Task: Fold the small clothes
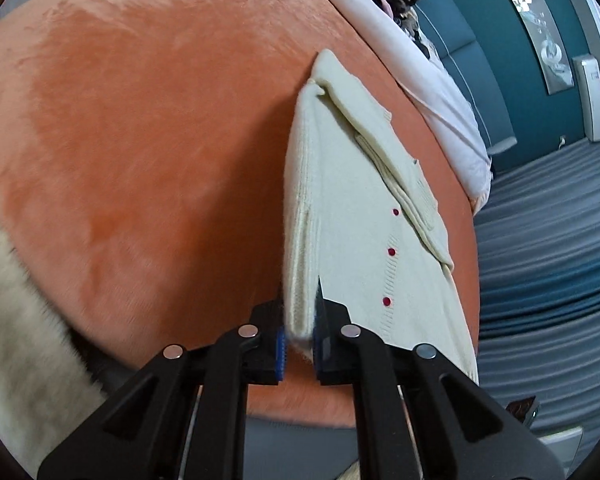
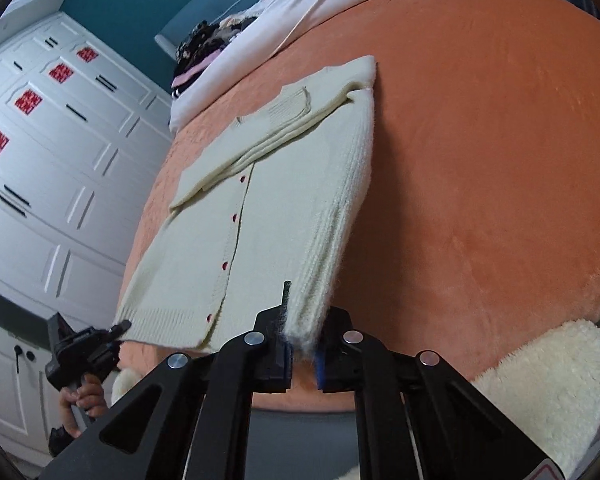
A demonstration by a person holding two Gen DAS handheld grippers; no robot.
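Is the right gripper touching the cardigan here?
Touching. In the right wrist view the right gripper is shut on the cream cardigan's fuzzy near hem, knit pinched between both pads.

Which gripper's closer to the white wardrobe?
Left. Left gripper clamps the cardigan hem corner on the wardrobe side; right gripper clamps the opposite edge, farther in over the orange blanket.
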